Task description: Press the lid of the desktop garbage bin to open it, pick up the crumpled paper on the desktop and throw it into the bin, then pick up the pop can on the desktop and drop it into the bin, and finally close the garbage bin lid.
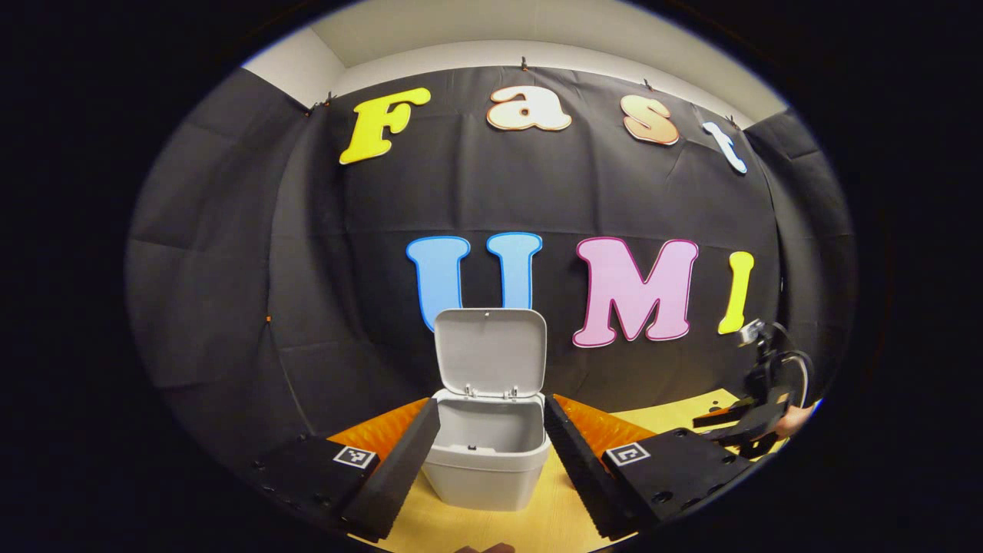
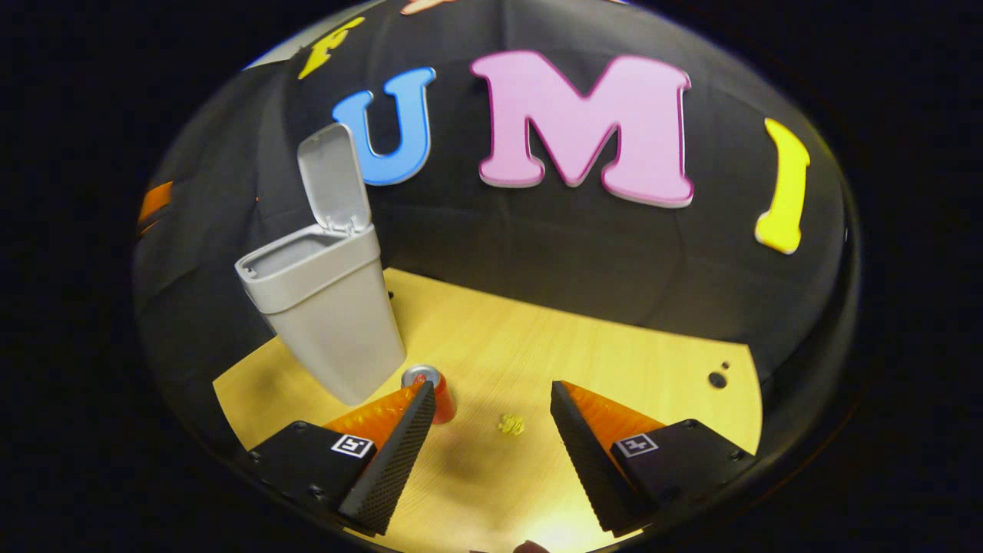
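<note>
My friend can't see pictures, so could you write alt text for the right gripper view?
The right gripper hangs open above a small crumpled paper on a wooden desktop. A pop can stands upright just left of the paper, beside a grey bin whose lid is raised.

- The left gripper (image 1: 491, 453) has two long wedge-shaped fingers (image 1: 399, 468) with finely ribbed inner faces.
- Each finger sits on a flat black plate (image 1: 676, 468) dotted with round screw holes.
- A small square black-and-white marker (image 1: 355, 456) is stuck on each plate, near the finger's base.
- The right gripper (image 2: 488, 449) has the same build: ribbed wedge fingers (image 2: 587, 453), black plates with screw holes, one square marker (image 2: 636, 445) per side.
- Seen from the left gripper view, the right gripper (image 1: 749, 422) is a dark body with a looping black cable (image 1: 799, 369) and a small silvery part on top.
</note>
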The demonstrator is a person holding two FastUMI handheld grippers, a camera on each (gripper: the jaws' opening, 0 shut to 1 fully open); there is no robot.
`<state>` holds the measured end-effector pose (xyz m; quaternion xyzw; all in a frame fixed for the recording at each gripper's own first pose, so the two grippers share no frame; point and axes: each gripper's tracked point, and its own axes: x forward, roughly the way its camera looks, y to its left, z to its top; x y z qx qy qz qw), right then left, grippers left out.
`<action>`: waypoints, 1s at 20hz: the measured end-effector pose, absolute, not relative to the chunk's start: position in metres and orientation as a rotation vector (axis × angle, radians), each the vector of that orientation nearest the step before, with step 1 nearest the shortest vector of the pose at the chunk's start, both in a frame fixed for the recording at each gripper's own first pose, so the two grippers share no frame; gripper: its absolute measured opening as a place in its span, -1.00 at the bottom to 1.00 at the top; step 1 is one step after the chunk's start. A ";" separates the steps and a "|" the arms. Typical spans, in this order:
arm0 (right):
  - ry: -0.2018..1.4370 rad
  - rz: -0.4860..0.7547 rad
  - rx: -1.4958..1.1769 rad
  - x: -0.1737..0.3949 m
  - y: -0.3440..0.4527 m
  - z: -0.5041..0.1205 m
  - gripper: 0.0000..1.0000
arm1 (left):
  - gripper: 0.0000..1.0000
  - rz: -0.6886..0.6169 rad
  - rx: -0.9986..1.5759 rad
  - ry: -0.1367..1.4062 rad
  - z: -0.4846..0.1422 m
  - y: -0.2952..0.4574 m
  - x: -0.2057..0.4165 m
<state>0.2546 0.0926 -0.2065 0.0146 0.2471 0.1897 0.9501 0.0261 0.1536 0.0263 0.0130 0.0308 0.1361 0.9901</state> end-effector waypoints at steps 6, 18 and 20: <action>0.722 0.378 -0.117 0.295 0.096 -0.330 0.96 | 0.85 0.345 0.047 0.121 0.012 0.154 -0.016; 0.842 0.271 -0.027 0.322 0.098 -0.385 -0.39 | 0.86 0.435 0.034 0.181 -0.004 0.179 -0.048; 0.799 0.286 -0.026 0.321 0.099 -0.366 -0.45 | 0.86 0.430 0.013 0.182 -0.007 0.180 -0.046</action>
